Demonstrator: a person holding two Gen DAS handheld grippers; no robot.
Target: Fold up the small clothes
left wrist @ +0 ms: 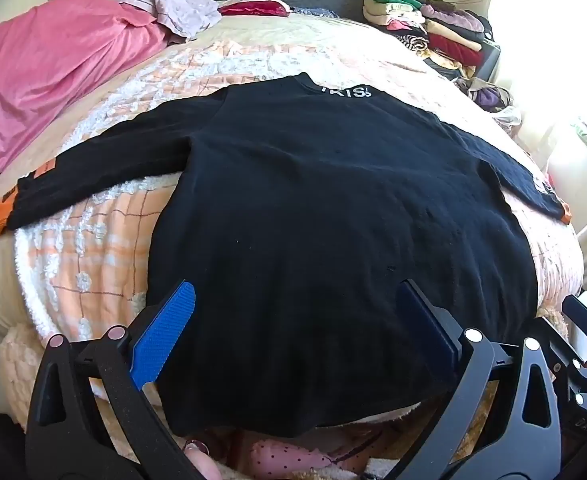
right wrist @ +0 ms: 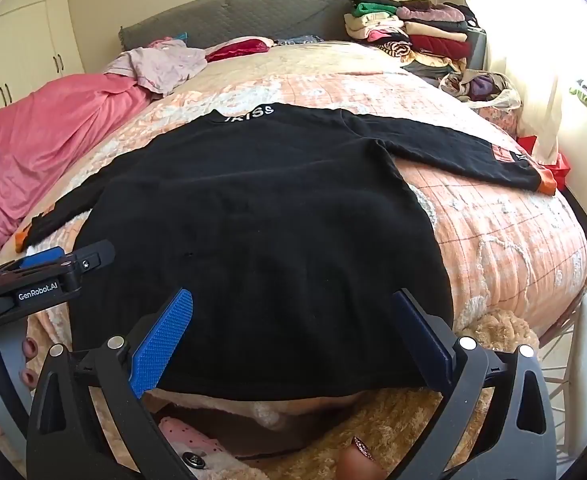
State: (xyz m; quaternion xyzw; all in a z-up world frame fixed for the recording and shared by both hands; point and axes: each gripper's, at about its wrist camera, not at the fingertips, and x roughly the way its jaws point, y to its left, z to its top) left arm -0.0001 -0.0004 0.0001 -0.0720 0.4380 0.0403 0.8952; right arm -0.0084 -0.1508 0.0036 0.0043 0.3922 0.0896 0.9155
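A black long-sleeved sweater [left wrist: 325, 216] with orange cuffs and white lettering at the collar lies flat and spread on the bed, sleeves out to both sides; it also shows in the right wrist view [right wrist: 261, 216]. My left gripper [left wrist: 297, 296] is open and empty, hovering over the sweater's lower hem. My right gripper [right wrist: 291, 300] is open and empty, over the hem's right part. The left gripper's body [right wrist: 45, 276] shows at the left edge of the right wrist view.
The bed has a peach checked quilt [right wrist: 493, 232]. A pink sheet [left wrist: 41, 80] lies bunched at the far left, loose clothes [left wrist: 181, 8] near the grey headboard, and stacked folded clothes [right wrist: 413, 36] at the far right. A window lights the right wall.
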